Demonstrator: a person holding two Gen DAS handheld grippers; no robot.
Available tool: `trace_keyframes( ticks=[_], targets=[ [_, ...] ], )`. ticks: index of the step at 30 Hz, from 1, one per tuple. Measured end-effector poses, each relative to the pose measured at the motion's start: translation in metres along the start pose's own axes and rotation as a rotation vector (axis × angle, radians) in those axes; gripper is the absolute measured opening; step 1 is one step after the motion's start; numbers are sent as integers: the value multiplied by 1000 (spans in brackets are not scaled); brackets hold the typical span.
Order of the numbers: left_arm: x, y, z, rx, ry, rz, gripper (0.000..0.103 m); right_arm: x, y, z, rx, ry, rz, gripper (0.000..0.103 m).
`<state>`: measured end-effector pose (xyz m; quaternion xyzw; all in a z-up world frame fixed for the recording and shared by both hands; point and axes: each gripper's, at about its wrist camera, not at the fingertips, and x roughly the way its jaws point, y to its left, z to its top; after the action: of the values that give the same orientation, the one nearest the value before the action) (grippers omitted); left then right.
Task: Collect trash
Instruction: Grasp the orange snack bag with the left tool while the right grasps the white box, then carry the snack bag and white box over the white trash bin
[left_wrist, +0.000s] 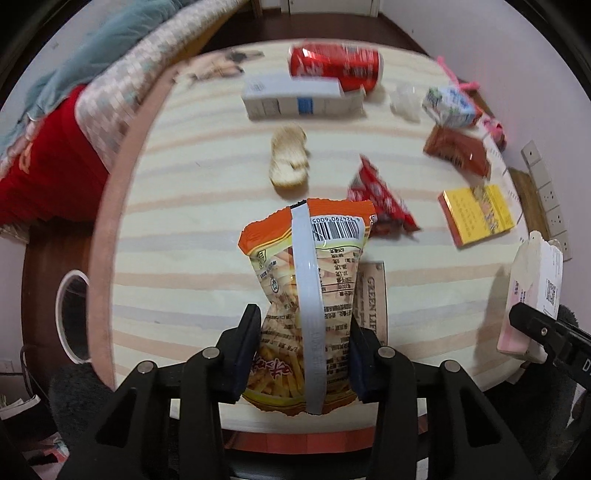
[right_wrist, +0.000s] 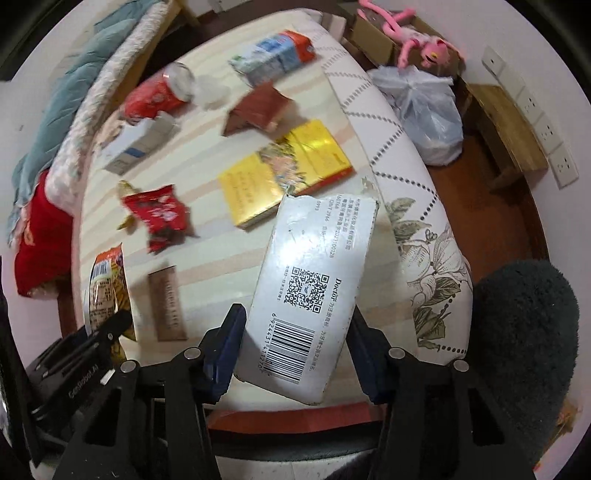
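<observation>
My left gripper is shut on an orange snack bag with a barcode, held above the near edge of the striped table. My right gripper is shut on a white torn carton with a QR code and barcode, also above the table's near edge. The right gripper and its carton show at the right of the left wrist view. The left gripper and snack bag show at the left of the right wrist view.
On the table lie a red can, a grey-white box, a bread-like piece, a red wrapper, a yellow box, a brown packet, a milk carton and crumpled plastic. A white bin stands left; a plastic bag right.
</observation>
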<state>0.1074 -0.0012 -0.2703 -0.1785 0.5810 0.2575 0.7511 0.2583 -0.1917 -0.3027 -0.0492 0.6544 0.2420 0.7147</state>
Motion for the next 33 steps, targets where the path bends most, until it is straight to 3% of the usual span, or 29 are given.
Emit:
trace_keyframes(
  ticks=[8,17,26,33],
  targets=[
    [-60,33,15,-30,-153,-2,38,-41,29,1,-91,-66,77,56],
    [-130,105,31,-115,-284,-12,38,-83,121,10,-296,-115,172,56],
    [-174,238,20,-301,-368,50,38,-96,283,9,-550,-96,309,56],
    [-144,375,-24,-538,-305,143,38,-34,443,-27,-772,38,366,55]
  ],
)
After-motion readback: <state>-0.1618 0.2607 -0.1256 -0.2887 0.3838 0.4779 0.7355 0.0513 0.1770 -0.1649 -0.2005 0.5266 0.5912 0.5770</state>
